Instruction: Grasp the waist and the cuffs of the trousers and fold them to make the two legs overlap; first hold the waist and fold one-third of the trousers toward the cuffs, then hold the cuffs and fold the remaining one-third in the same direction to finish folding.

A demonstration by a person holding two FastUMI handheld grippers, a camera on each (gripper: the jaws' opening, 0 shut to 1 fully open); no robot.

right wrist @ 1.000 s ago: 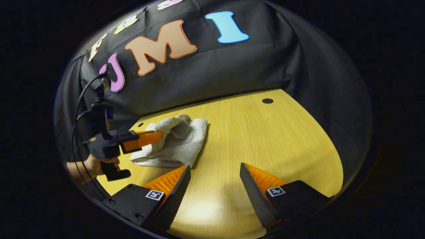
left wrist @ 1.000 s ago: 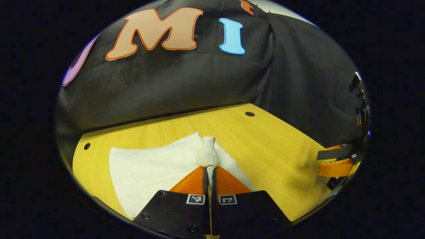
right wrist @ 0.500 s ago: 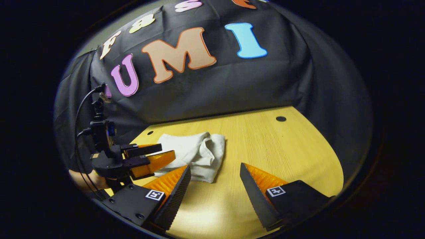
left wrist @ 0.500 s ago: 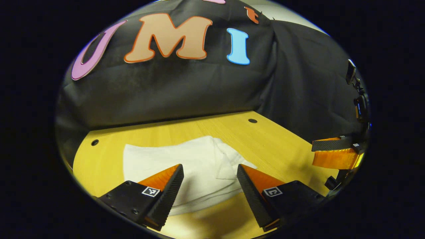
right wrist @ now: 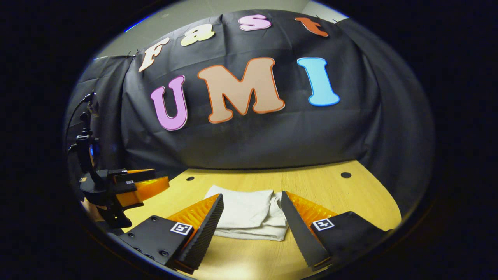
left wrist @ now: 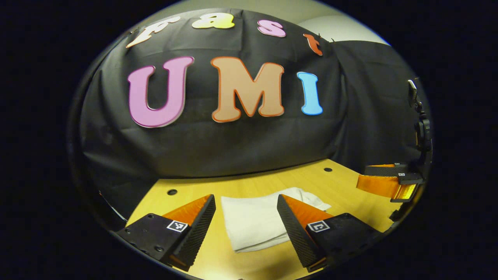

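The white trousers (left wrist: 256, 221) lie folded into a compact stack on the yellow wooden table (left wrist: 350, 190), with layered edges showing along the near side in the right gripper view (right wrist: 249, 212). We cannot make out waist, cuffs or separate legs in the bundle; at its right end the cloth bunches into a rumpled lump whose make-up is unclear. In the left gripper view the near-right part of the stack is covered by that gripper's own right finger, and in the right gripper view both lower corners sit behind the fingers.

The left gripper (left wrist: 246, 221) hangs above the table with its jaws spread wide and nothing between them, the trousers framed in the gap beyond. The right gripper (right wrist: 252, 223) is likewise released and holds nothing, its fingers flanking the folded stack without touching it as far as we can see.

Each tool also appears in the other's camera: the right gripper at the far right edge (left wrist: 383, 181), partly cut off, and the left gripper at the far left (right wrist: 142, 182), with a cable rising behind it and the hand under it too dark to read. Small dark holes (right wrist: 346, 175) dot the table's back edge, in front of the black cloth wall (right wrist: 272, 132).
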